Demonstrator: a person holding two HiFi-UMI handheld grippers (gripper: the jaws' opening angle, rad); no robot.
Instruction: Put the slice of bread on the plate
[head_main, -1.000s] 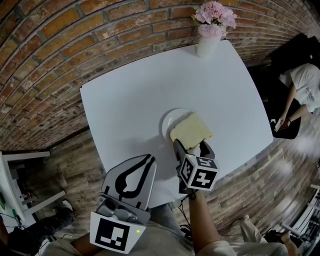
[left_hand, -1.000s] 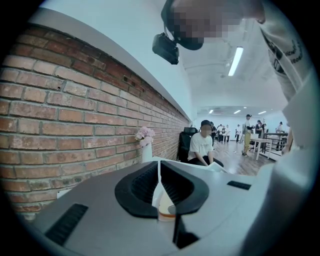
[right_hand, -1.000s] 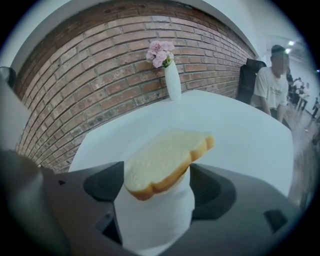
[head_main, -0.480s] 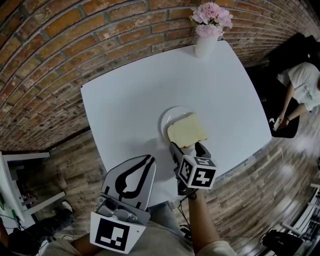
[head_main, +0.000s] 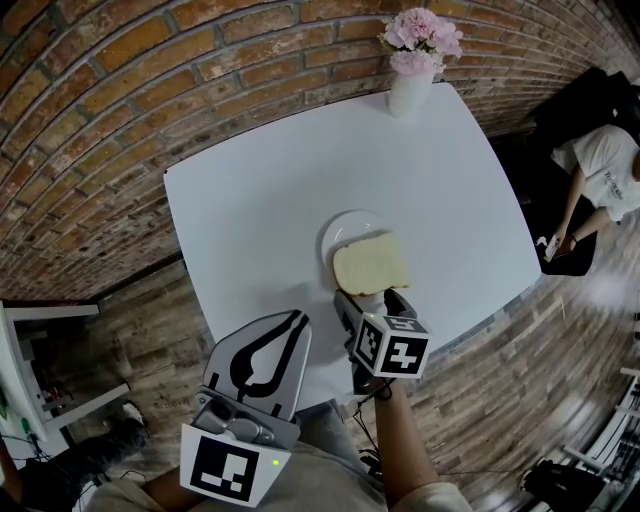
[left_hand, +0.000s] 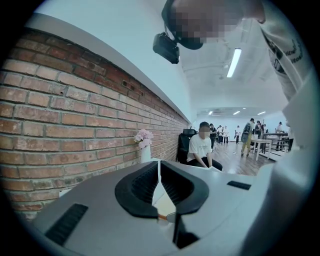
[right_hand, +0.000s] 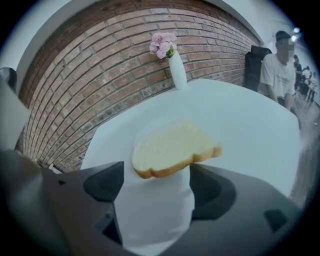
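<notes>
A pale slice of bread (head_main: 370, 265) hangs level over the near right part of a white plate (head_main: 340, 232) in the middle of the white table (head_main: 260, 190). My right gripper (head_main: 372, 298) is shut on the slice's near edge. In the right gripper view the bread (right_hand: 172, 147) spans the gap between the two dark jaws of the right gripper (right_hand: 157, 175), with the tabletop below it. My left gripper (head_main: 297, 318) is held low, off the table's near edge, its jaws pressed together with nothing in them. The left gripper (left_hand: 159, 165) points toward the brick wall.
A white vase of pink flowers (head_main: 405, 92) stands at the table's far edge, also in the right gripper view (right_hand: 178, 70). A brick wall (head_main: 120, 100) runs along the far and left sides. A seated person (head_main: 605, 180) is off to the right, and the floor is wood planks.
My right gripper has carried the bread a little to the left and away from me, so more of the slice now lies over the plate. The left gripper has not moved.
</notes>
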